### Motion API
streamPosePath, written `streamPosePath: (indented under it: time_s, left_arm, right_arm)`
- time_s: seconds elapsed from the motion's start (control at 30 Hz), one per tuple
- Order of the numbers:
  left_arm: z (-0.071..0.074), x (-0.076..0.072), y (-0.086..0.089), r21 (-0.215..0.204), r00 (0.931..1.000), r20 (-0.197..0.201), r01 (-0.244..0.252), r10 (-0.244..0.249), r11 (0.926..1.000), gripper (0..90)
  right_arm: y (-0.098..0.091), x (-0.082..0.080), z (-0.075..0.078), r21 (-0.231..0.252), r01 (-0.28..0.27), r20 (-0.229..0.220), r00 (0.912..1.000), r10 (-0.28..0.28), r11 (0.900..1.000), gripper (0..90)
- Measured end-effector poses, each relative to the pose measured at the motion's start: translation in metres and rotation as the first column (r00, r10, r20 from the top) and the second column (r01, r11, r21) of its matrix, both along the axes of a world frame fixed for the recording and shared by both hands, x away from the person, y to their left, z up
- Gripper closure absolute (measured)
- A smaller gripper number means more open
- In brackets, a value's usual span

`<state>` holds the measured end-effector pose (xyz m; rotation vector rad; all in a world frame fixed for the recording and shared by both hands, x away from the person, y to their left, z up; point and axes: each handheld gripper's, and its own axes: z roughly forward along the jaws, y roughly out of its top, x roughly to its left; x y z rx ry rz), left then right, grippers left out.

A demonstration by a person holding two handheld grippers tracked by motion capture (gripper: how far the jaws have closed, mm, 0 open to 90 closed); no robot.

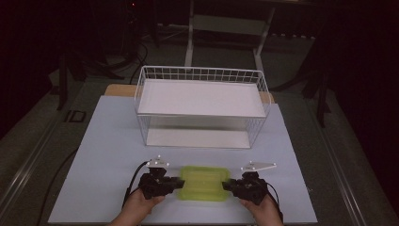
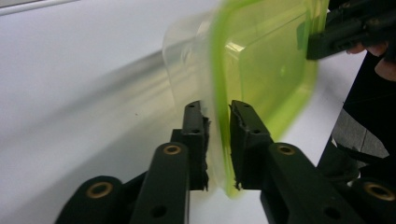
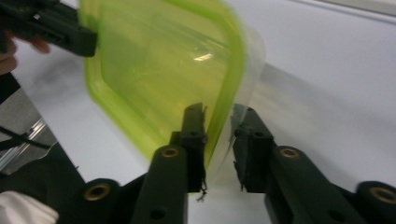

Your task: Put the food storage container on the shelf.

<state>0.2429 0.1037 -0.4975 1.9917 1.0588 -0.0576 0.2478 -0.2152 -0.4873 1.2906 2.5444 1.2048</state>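
On the white counter [image 1: 108, 155], a big wire shelf rack [image 1: 202, 106] stands at the back, well apart from the hands. Near the front edge lies a green box with a lid [image 1: 205, 183], flat between both grippers. The left gripper [image 1: 178, 182] is clamped on its left rim and the right gripper [image 1: 227, 185] on its right rim, probably so it lifts level.
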Motion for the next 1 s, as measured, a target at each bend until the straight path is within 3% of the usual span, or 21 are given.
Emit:
streamPosePath:
  time_s: [0.17,0.43,0.6,0.7,1.0]
  left_arm:
    - [0.003,0.003,-0.001,0.001,0.9999,0.012,-0.009,0.009,1.0,80.5]
    - [0.02,0.016,0.004,-0.021,0.9967,0.058,-0.054,0.056,0.9983,80.7]
    - [0.032,0.029,0.007,-0.033,0.9918,0.102,-0.074,0.077,0.9967,80.9]
    - [0.036,0.037,0.01,-0.047,0.9893,0.116,-0.084,0.089,0.9954,80.9]
    - [0.027,0.063,0.015,-0.064,0.9826,0.142,-0.112,0.12,0.9916,80.9]
  right_arm:
    - [-0.002,0.003,0.0,0.011,0.01,-0.009,0.9999,-0.01,0.9999,77.5]
    - [0.003,0.018,0.02,0.027,0.021,0.055,0.9982,-0.022,0.9994,77.8]
    - [0.007,0.037,0.037,0.044,0.026,0.112,0.9932,-0.031,0.9987,77.7]
    - [0.008,0.042,0.04,0.058,0.029,0.117,0.9925,-0.036,0.9979,77.7]
    - [0.016,0.072,0.034,0.069,0.054,0.15,0.9867,-0.063,0.9962,77.7]
